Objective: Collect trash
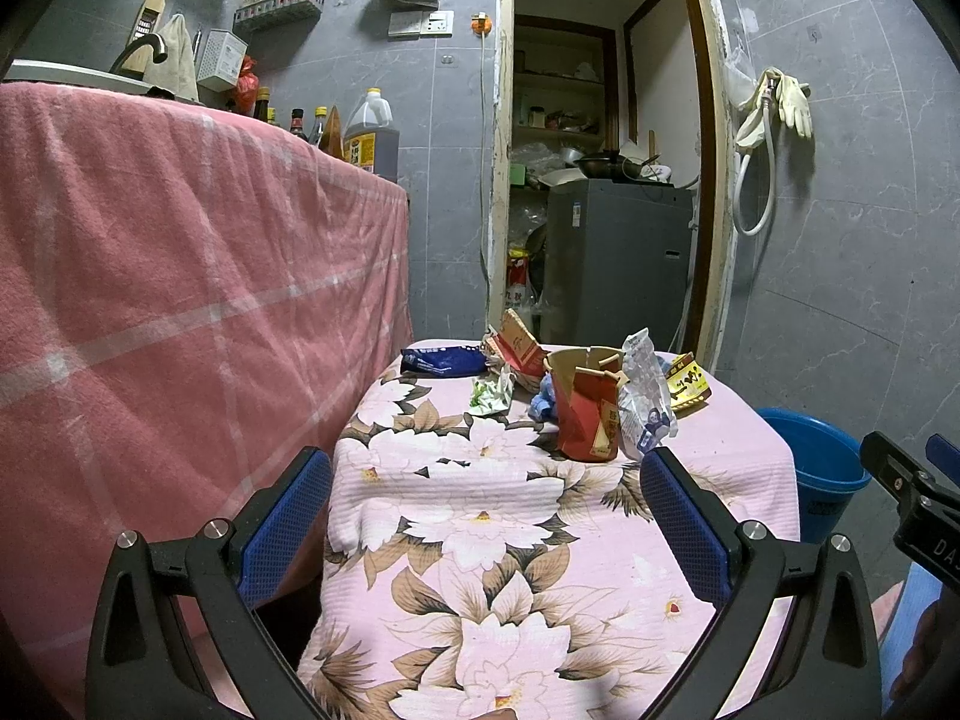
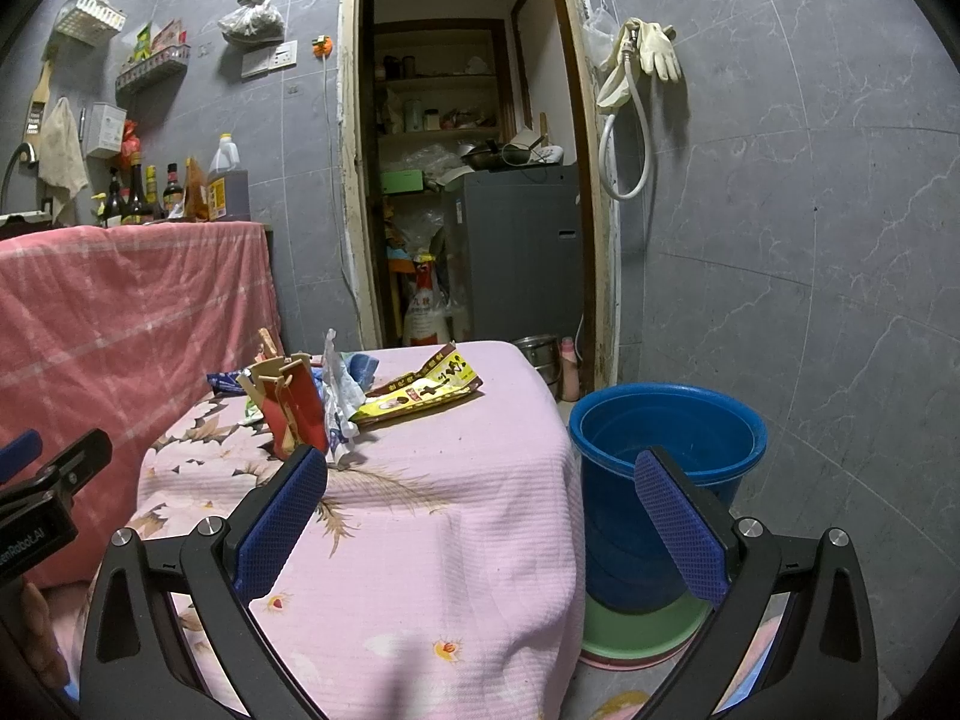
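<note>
Grey tiled walls (image 2: 780, 210), open doorway (image 2: 468, 180) — pink-draped counter (image 1: 180, 300)

Pink checked cloth (image 1: 180, 276) draped over the tall unit on the left, with sauce bottles (image 2: 141, 192) and a big oil jug (image 1: 372, 135) standing on top by the grey tiled wall. Higher up, a wall rack of packets (image 1: 279, 3) and a hanging bag (image 2: 252, 15). Past the open doorway, a grey appliance (image 2: 516, 246) with pans on it, shelves behind. Right of the doorway, rubber gloves (image 1: 792, 105) and a white hose (image 2: 627, 144) hung on the wall.
</note>
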